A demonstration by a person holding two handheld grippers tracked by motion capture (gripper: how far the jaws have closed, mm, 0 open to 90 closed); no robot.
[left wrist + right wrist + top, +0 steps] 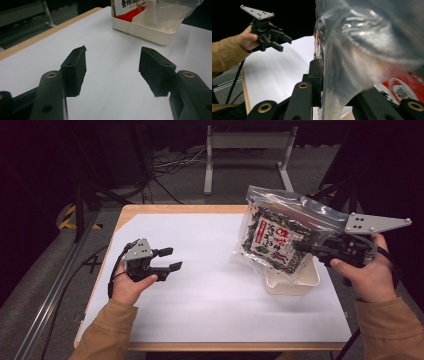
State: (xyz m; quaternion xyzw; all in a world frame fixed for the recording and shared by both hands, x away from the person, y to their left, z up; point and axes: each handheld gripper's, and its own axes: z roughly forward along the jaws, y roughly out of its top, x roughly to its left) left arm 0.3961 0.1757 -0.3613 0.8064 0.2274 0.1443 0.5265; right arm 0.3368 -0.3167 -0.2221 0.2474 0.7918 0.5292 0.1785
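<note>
Right gripper (312, 247) jaws clamped on clear zip bag of seaweed snack (280, 232), bag tilted, hanging just above white tray (295, 282). Left gripper (167, 259) jaws apart, empty, well left of tray, pointing toward it.

one bag (280, 237), one tray (295, 282), two tools

Bare white sheet (200, 290) lies open across the table's left and middle; the cream tray (295, 282) and lifted bag (280, 232) block the right.
</note>
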